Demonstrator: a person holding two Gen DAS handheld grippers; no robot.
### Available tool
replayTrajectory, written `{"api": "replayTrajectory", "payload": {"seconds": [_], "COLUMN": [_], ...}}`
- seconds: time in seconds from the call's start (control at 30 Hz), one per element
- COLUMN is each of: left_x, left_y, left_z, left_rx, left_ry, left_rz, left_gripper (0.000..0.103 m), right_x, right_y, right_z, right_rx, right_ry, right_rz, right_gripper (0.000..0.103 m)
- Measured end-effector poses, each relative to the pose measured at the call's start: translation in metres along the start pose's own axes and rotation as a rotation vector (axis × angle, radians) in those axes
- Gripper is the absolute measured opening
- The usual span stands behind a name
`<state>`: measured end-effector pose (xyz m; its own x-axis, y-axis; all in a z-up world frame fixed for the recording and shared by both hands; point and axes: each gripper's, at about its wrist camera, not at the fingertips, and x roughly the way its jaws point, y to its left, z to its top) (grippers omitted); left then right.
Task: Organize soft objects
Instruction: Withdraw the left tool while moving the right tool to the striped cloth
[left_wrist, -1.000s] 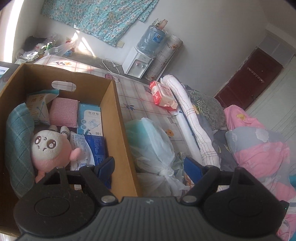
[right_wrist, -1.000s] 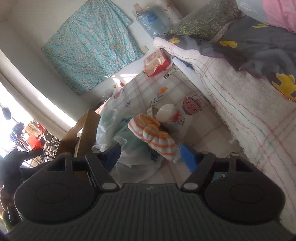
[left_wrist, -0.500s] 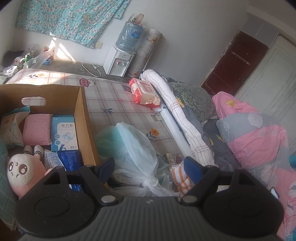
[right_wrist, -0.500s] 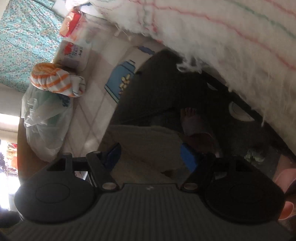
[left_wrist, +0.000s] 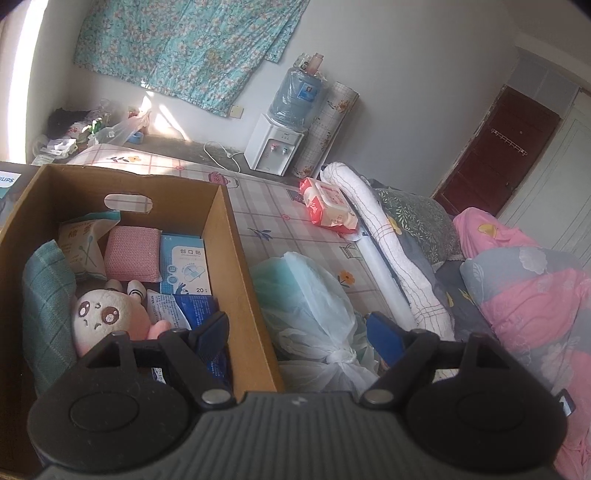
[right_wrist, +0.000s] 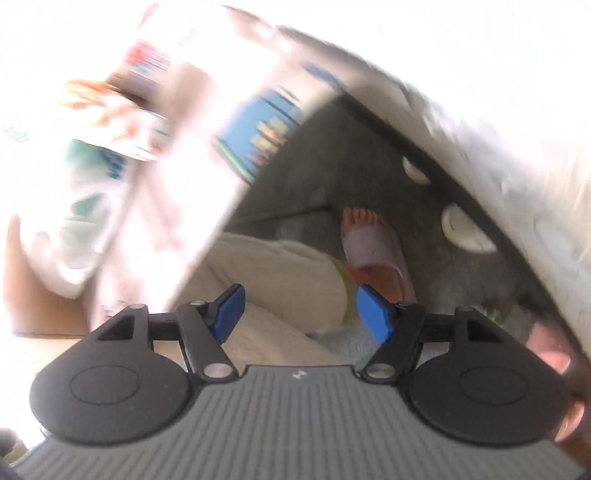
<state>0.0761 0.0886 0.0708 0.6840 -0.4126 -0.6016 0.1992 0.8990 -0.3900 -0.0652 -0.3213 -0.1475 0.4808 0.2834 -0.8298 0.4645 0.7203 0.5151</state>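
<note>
My left gripper (left_wrist: 297, 328) stood spread with nothing between its fingers (left_wrist: 210, 330); its left finger hung over the cardboard box (left_wrist: 243, 280), its right finger beside the tied plastic bag (left_wrist: 314, 306). Just beyond the left finger lay the pink plush toy (left_wrist: 107, 317), inside the box. My right gripper (right_wrist: 299, 310) was parted and empty, jaws just narrowing, aimed at a trouser leg (right_wrist: 280, 273) and sandalled foot (right_wrist: 373, 243); everything to its left was blurred.

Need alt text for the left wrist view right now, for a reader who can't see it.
Open left tongs hover, holding nothing, over the edge of a cardboard box holding a plush toy, a pink sponge and packets. Beside the box, a tied plastic bag sits on a patterned sheet.
</note>
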Motion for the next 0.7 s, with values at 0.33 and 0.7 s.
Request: {"api": "replayTrajectory", "payload": {"seconds": [0.33, 0.7], "left_x": [-0.011, 0.044], "left_y": [-0.003, -0.092], "left_z": [-0.014, -0.069], "left_rx": [0.024, 0.199], "left_ry": [-0.048, 0.013], "left_rz": [0.027, -0.08], "left_gripper": [0.089, 0.088], "right_x": [-0.08, -0.051], "right_y": [0.07, 0.111], "right_z": [0.04, 0.09], "right_rx": [-0.191, -0.291], "right_ry": [-0.287, -0.277], "right_rz": [0.15, 0.282], "right_gripper": [0.069, 0.069]}}
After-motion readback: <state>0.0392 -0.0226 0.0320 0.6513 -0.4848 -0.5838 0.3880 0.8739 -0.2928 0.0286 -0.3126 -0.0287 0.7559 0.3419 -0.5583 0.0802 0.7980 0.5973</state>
